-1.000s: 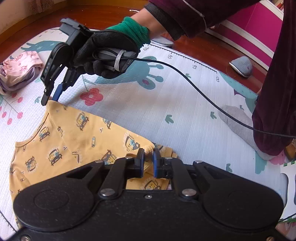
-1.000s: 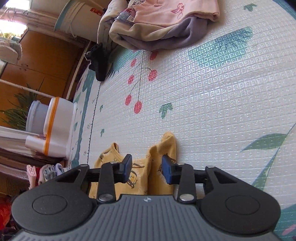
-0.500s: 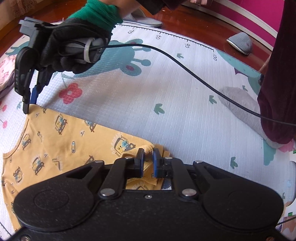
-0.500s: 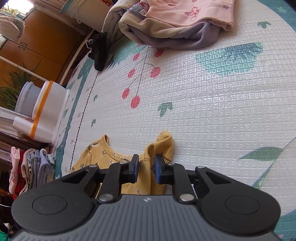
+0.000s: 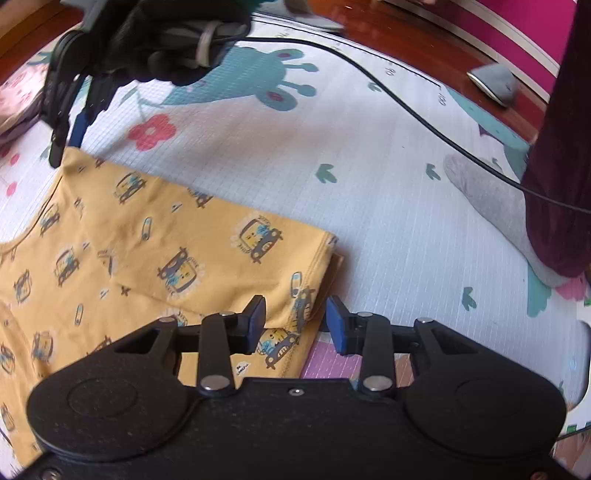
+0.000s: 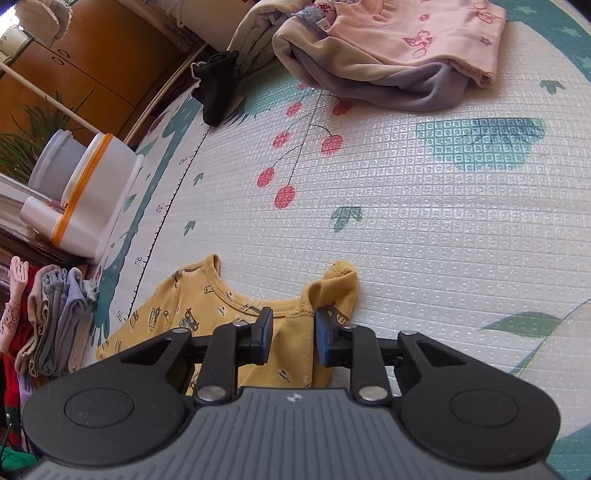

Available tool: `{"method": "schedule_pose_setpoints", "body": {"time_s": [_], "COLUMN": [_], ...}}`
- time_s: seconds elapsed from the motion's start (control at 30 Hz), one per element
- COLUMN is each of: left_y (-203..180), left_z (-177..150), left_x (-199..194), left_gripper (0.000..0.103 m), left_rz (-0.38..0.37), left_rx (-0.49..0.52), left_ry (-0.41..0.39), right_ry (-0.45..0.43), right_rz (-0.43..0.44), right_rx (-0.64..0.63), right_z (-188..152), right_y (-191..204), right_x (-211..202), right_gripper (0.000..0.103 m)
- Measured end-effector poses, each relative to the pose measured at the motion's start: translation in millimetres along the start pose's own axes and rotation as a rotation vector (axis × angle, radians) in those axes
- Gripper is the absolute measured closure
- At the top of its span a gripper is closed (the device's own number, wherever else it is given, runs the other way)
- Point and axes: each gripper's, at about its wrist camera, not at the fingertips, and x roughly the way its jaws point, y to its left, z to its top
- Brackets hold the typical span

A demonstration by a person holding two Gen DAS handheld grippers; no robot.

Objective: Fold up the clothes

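Yellow shirt (image 5: 155, 236), part-folded on mat (image 5: 369, 206). Left tool (image 5: 295, 320) opening, released over folded corner; right tool (image 6: 293, 331) opening, collar fabric loose between its pads. Risk: rising pads snag cloth, undoing the fold.

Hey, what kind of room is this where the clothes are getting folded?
Most likely a home, maybe a child's play area: a cartoon-printed play mat covers the wooden floor, with a small yellow shirt and a pile of clothes on it.
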Motion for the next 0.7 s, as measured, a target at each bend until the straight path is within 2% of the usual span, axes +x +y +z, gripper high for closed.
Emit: {"method": "schedule_pose_setpoints", "body": {"time_s": [0.07,0.2,0.27,0.33,0.43,0.47,0.7], "left_y": [-8.0,-38.2,-47.5,-52.3,-55.8,-55.9,-61.0], "left_z": [-1.0,-7.1,-14.9,-22.2,-30.7,-31.2,-29.0], "left_x": [1.5,13.2,19.3,25.8,32.8,33.1,-1.5], "left_gripper": [0.069,0.068,0.068,0.068,0.08,0.09,0.092], "left_rz": [0.021,0.132,0.157,0.226,0.291,0.29,0.298], "left_rx": [0.044,0.282,0.378,0.451,0.55,0.559,0.675], "left_ry": [-0.017,-0.025,-0.019,-0.021,-0.037,-0.045,-0.062], "right_ry": [0.007,0.017,0.016,0.013,0.006,0.005,0.003], "right_rz": [0.002,-0.001,0.003,0.005,0.016,0.019,0.028], "right_rx": [-0.016,-0.025,-0.017,-0.011,0.013,0.019,0.038], "right_z": [-1.0,-3.3,-2.8,-2.3,-1.5,-1.7,-2.2], "right_y": [3.9,7.2,6.2,3.9,-0.6,-1.5,-6.0], "right_x": [1.5,5.3,5.5,4.4,3.3,3.3,2.2], "right_gripper": [0.072,0.071,0.072,0.073,0.073,0.073,0.074]}}
